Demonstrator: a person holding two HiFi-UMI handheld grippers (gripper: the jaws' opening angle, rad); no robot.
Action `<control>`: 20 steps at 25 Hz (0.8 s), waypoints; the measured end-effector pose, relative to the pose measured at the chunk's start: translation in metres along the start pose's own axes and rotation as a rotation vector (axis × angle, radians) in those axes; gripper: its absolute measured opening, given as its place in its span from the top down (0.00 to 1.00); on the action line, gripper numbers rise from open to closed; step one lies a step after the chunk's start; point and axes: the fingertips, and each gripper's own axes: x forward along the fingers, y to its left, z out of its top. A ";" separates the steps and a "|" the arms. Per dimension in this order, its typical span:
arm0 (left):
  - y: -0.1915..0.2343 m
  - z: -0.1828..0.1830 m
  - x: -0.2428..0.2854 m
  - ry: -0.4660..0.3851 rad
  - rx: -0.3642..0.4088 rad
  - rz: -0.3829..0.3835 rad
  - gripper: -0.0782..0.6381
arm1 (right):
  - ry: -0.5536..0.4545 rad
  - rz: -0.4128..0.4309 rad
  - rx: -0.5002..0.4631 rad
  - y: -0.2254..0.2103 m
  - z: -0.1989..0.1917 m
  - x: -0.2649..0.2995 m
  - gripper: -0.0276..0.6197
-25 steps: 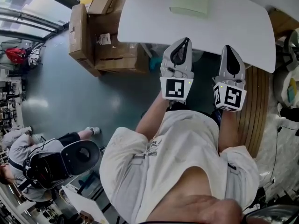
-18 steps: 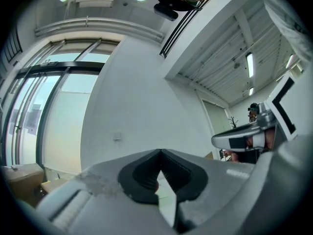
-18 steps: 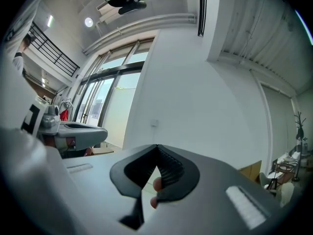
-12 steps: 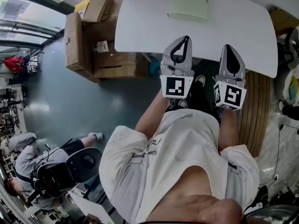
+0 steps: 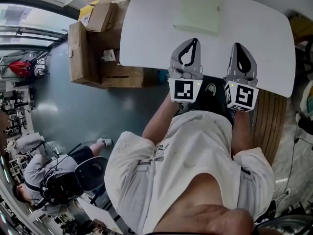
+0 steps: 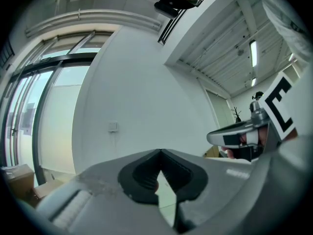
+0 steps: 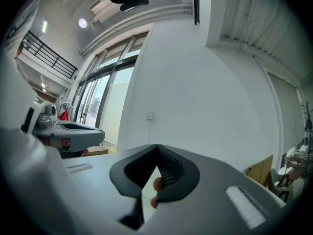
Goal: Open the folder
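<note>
The pale green folder (image 5: 199,9) lies flat near the table's (image 5: 146,33) far edge. Over its near edge, the left gripper (image 5: 195,41) and right gripper (image 5: 238,46) have their jaws closed on nothing.

folder (image 5: 198,9) pale green | table (image 5: 146,33) white | boxes (image 5: 88,53) brown | floor (image 5: 73,111) grey-blue

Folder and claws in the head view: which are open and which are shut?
folder, closed, flat on the white table
left claw, shut, empty
right claw, shut, empty
cardboard boxes, stacked on the floor beside the table
</note>
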 end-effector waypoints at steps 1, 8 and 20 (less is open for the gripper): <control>0.000 -0.002 0.009 0.005 -0.002 0.004 0.88 | 0.006 0.005 0.001 -0.006 -0.003 0.009 0.95; 0.003 -0.020 0.070 0.056 -0.018 0.026 0.88 | 0.052 0.039 0.004 -0.039 -0.024 0.062 0.95; 0.016 -0.044 0.126 0.106 -0.016 0.037 0.88 | 0.189 0.115 0.033 -0.047 -0.087 0.118 0.95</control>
